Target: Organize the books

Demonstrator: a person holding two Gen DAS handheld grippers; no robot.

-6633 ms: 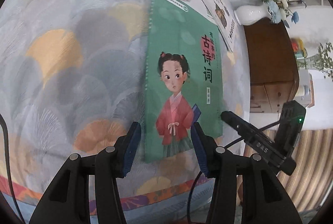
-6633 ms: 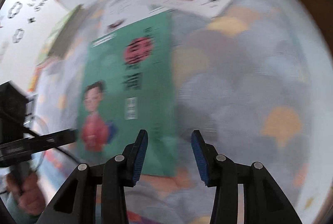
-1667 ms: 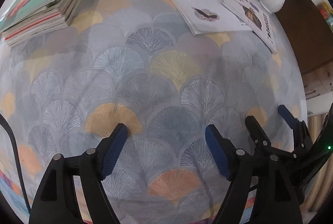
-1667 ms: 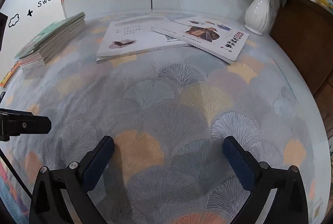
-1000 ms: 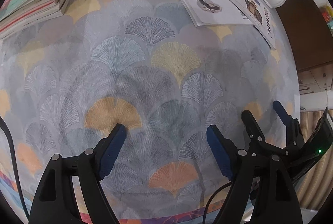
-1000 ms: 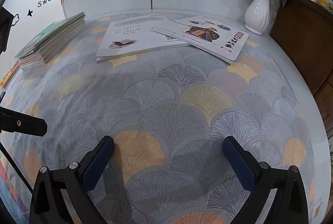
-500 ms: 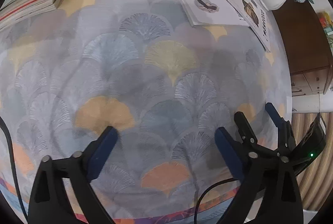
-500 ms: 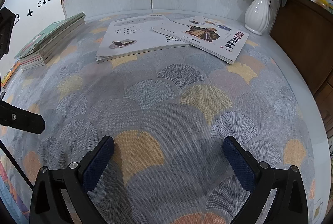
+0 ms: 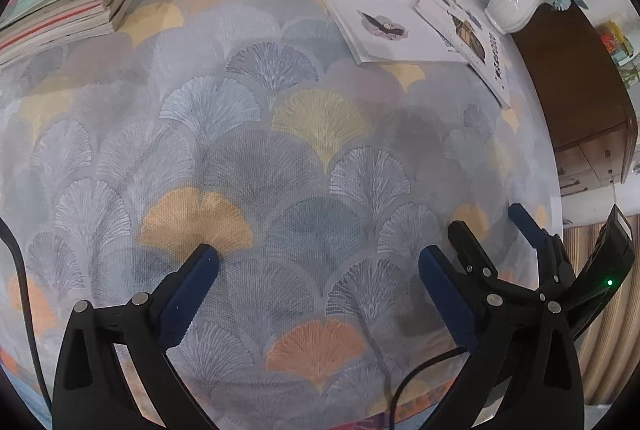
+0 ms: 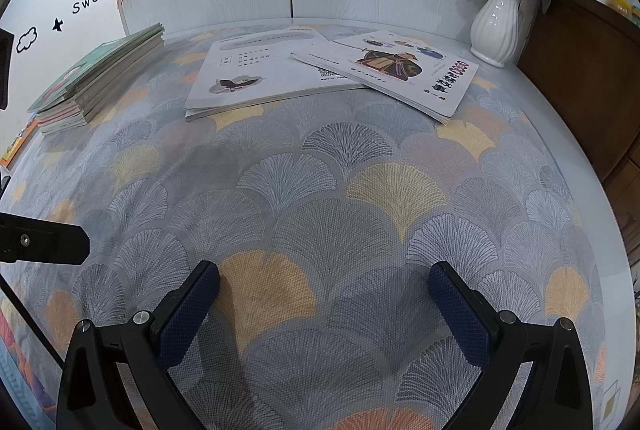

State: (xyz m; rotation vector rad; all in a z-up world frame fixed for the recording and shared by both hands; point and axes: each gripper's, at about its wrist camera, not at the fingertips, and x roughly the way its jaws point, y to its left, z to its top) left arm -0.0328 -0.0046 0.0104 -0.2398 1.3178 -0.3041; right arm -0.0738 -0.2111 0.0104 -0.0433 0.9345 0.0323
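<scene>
Across the fan-patterned desk (image 10: 360, 198), two thin white paperback books (image 10: 264, 70) overlap (floppy, light, best pinched at a free edge) while left gripper (image 9: 316, 270) and right gripper (image 10: 324, 282) hover with jaws spread, empty, the left's just widened.

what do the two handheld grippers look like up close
Both the left gripper and the right gripper have black angular plastic fingers with silver rivets and dark blue textured pads. A thin black cable runs beside the left one.
</scene>
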